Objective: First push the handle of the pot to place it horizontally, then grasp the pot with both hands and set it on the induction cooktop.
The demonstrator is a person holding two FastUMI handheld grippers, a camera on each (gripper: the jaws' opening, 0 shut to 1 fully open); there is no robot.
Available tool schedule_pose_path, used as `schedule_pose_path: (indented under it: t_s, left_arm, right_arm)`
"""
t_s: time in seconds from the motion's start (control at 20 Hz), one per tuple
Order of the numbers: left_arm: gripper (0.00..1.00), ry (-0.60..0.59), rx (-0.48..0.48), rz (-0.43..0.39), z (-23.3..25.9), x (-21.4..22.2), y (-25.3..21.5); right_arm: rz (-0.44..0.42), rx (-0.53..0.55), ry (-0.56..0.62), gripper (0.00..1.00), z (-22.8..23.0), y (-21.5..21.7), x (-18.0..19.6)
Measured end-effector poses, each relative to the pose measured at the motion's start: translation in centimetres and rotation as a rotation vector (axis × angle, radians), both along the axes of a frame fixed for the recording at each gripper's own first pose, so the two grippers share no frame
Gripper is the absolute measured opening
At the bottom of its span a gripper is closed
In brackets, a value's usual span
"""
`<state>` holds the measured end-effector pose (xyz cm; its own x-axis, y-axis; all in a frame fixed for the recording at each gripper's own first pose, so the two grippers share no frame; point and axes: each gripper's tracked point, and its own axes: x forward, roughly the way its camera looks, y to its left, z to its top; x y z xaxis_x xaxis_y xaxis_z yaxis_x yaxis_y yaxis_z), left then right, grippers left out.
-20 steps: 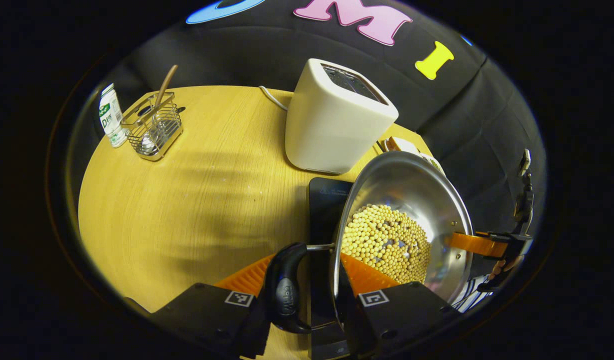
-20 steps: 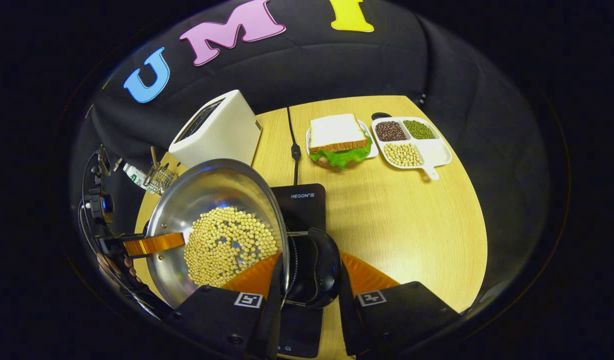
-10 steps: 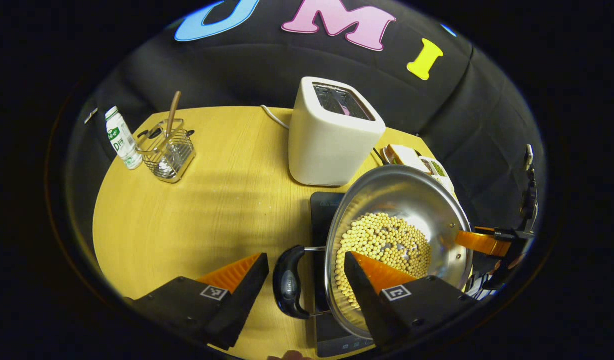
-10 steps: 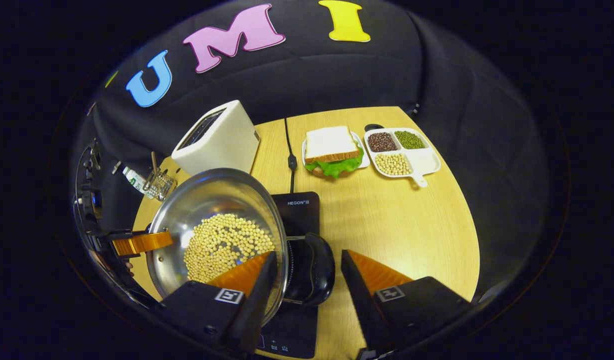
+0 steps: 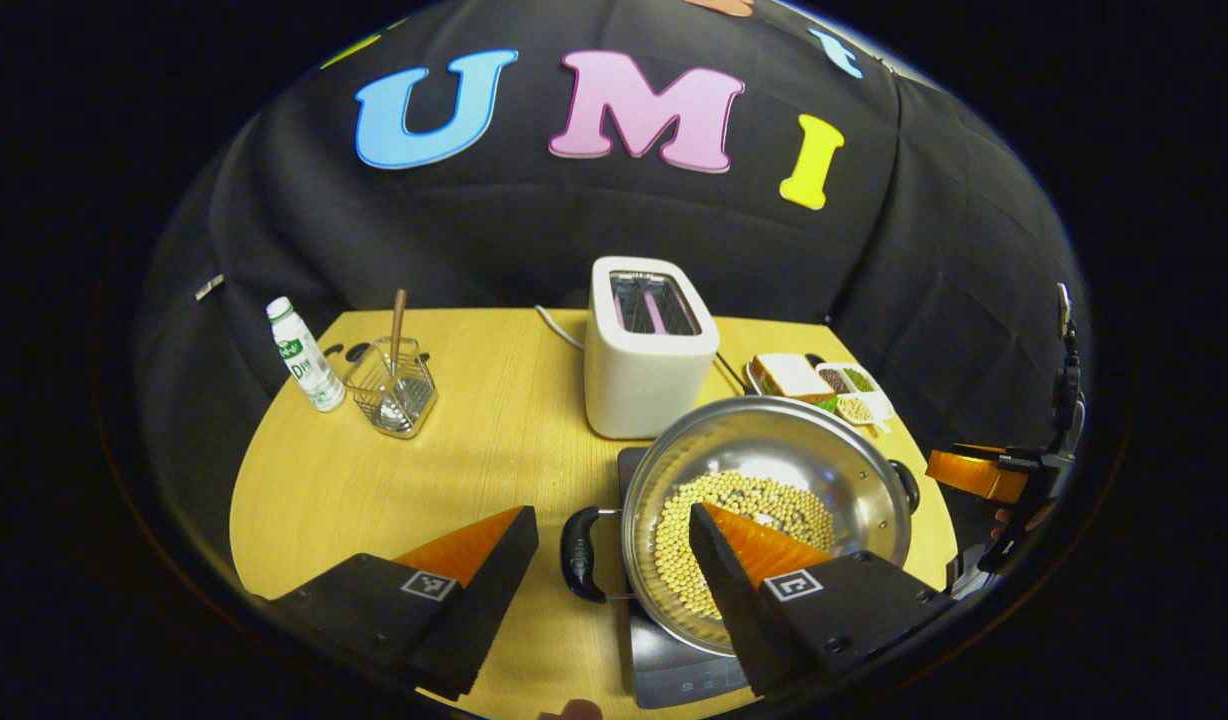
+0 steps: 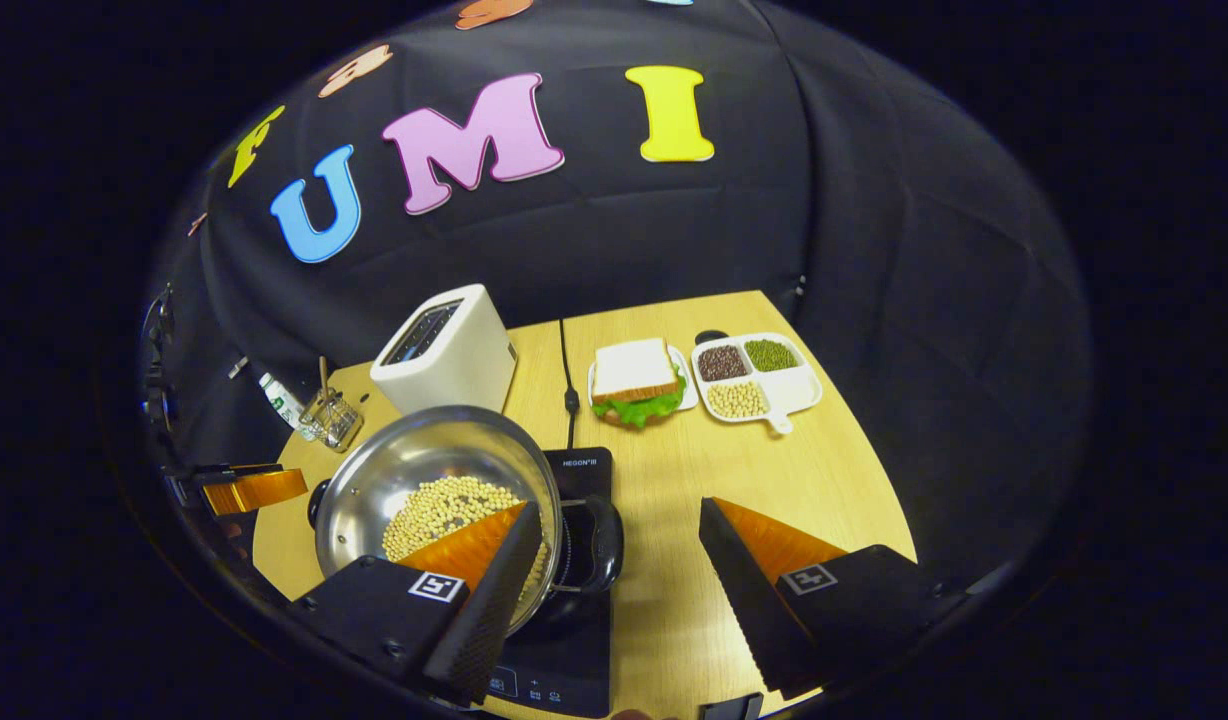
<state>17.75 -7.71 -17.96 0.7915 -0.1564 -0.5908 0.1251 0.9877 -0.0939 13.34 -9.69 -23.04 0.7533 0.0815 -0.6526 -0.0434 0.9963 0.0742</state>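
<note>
Presently, stock at this moment:

Pot: steel pot (image 5: 764,500), part-filled with pale beans (image 5: 744,540), standing upright on the induction cooktop (image 5: 674,670); in the right gripper view the same pot (image 6: 434,490) covers most of the black cooktop (image 6: 584,640).

Pot handles: two black side handles, one at the near left of the pot (image 5: 576,553), one at the far right (image 5: 908,485); both lie level with the rim, pointing out sideways.

Left gripper: left gripper (image 5: 609,535), jaws wide apart, holding nothing; one finger lies over the counter, the other over the pot's bowl, with the near handle in the gap between them and, as far as can be told, not touched.

Right gripper: right gripper (image 6: 614,525), jaws wide apart, empty; a black handle (image 6: 596,545) sits between the fingers, apart from both.

Counter: wooden counter (image 5: 454,460) carrying the cooktop and the rest.

Other items: white toaster (image 5: 649,345) behind the pot; bottle (image 5: 304,355) and wire holder (image 5: 394,385) at the far left; sandwich (image 6: 634,380) and divided dish of beans (image 6: 759,375) toward the far right.

Done, by judgement: handles level; pot set on the cooktop; both grips released.

Left, by judgement: little or nothing beyond drawing both grippers clear; whether the pot sits centred on the cooktop cannot be told.
</note>
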Motion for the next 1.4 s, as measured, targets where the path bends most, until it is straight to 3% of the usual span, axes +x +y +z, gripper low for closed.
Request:
schedule_pose_path:
  t_s: [0.3,0.55,0.8,1.0,1.15,1.4]
  left_arm:
    - [0.95,-0.236,-0.054,0.086,8.5,-3.3,2.3]
    - [0.95,-0.421,0.040,0.147,15.5,-9.6,7.3]
    - [0.95,-0.550,0.094,0.144,19.0,-16.6,9.2]
    - [0.93,-0.613,0.100,0.147,20.4,-20.9,9.6]
    - [0.95,-0.622,0.118,0.154,20.8,-24.0,9.5]
    - [0.95,-0.619,0.056,0.155,21.5,-27.7,9.0]
  right_arm:
    - [-0.041,0.003,-0.240,0.98,9.2,1.1,-1.1]
    - [-0.050,-0.098,-0.473,0.98,17.8,2.0,-6.6]
    - [-0.096,-0.140,-0.668,0.98,23.6,2.9,-12.3]
    - [-0.129,-0.128,-0.701,0.98,24.2,3.1,-16.9]
    - [-0.175,-0.186,-0.691,0.95,22.9,1.4,-20.2]
    - [-0.207,-0.195,-0.662,0.98,24.2,0.6,-23.4]
